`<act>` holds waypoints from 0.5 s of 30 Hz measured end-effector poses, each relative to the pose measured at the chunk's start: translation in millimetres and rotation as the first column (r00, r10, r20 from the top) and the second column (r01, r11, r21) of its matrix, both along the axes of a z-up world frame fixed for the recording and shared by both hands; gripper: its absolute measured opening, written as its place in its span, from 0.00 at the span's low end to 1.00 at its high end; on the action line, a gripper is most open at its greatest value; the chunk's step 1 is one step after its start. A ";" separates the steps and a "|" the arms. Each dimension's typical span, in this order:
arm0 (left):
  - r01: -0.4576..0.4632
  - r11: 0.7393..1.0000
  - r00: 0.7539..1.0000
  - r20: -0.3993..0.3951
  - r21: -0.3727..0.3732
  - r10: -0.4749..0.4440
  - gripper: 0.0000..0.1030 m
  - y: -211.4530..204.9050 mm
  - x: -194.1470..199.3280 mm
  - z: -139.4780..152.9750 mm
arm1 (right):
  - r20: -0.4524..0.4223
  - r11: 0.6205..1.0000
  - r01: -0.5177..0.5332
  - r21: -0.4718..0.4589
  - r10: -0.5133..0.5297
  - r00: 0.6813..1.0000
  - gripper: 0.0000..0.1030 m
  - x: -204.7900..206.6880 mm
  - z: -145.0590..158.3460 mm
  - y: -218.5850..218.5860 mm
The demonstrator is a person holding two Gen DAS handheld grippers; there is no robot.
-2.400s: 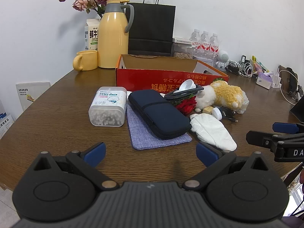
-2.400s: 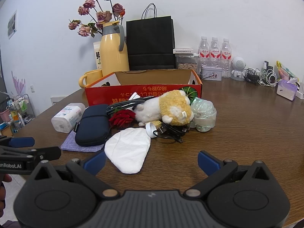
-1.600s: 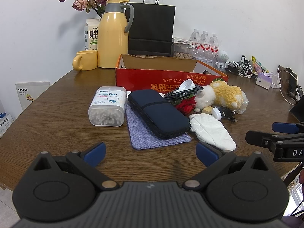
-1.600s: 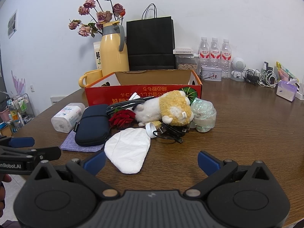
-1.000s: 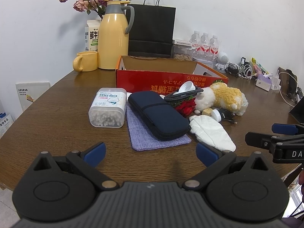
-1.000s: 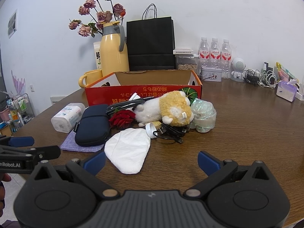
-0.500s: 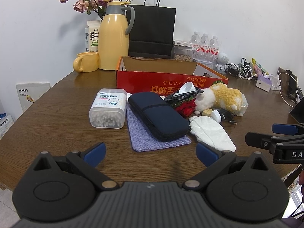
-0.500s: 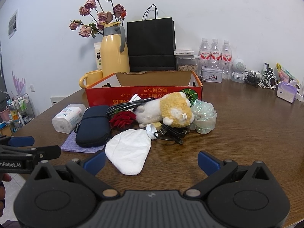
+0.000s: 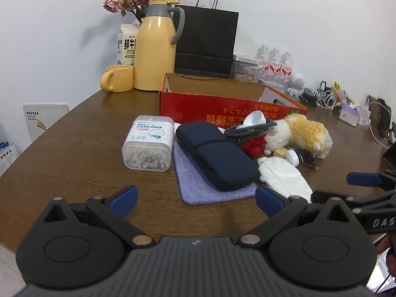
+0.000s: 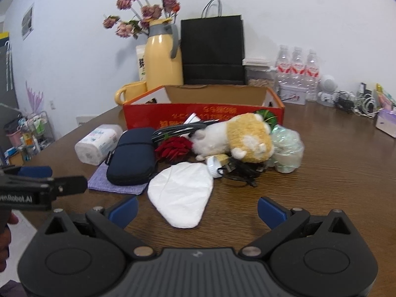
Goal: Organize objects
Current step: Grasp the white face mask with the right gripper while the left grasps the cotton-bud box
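Observation:
A red cardboard box (image 9: pixel 222 109) stands open on the wooden table, also in the right wrist view (image 10: pixel 203 113). In front lie a cotton swab box (image 9: pixel 148 146), a dark blue case (image 9: pixel 215 153) on a purple cloth (image 9: pixel 195 188), a red flower (image 9: pixel 255 146), a braided cable (image 9: pixel 250 128), a plush toy (image 9: pixel 299 131) and a white pouch (image 9: pixel 282 175). The right wrist view shows the pouch (image 10: pixel 180 195), plush (image 10: pixel 237 136), case (image 10: pixel 131 156) and a clear wrapped bundle (image 10: pixel 287 151). My left gripper (image 9: pixel 195 198) and right gripper (image 10: pixel 196 210) are open, empty, near the table's front edge.
A yellow thermos (image 9: pixel 153 49), yellow mug (image 9: pixel 118 81), milk carton (image 9: pixel 126 44), black paper bag (image 9: pixel 205 42) and water bottles (image 9: pixel 274 61) stand behind the box. Cables and small gadgets (image 10: pixel 351 101) crowd the far right.
Both grippers have risen and moved slightly closer to the objects; the right view has tilted a little. Nothing on the table has moved and both grippers stay open.

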State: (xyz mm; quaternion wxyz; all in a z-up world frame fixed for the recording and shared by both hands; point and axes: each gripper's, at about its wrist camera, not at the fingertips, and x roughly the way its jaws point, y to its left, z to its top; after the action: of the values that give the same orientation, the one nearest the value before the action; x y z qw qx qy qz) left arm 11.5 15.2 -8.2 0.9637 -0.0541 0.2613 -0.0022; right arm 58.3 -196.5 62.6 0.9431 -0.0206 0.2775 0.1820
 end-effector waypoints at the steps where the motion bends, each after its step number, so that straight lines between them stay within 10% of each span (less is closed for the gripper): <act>1: -0.008 1.000 1.000 0.004 0.001 0.008 1.00 2.0 1.6 -0.5 | -0.004 1.000 -0.009 -0.007 0.009 1.000 1.00 3.2 -2.4 4.2; 15: -0.072 0.997 0.997 -0.008 -0.021 0.072 1.00 33.6 15.7 -9.1 | -0.079 0.998 -0.049 -0.049 0.045 0.996 0.92 57.9 -26.3 39.3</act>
State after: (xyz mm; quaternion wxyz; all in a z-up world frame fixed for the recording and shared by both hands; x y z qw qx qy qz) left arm 27.3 48.8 -17.3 0.9616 -0.0737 0.2628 0.0300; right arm 116.2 -157.2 36.3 0.9263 -0.0438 0.3178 0.1975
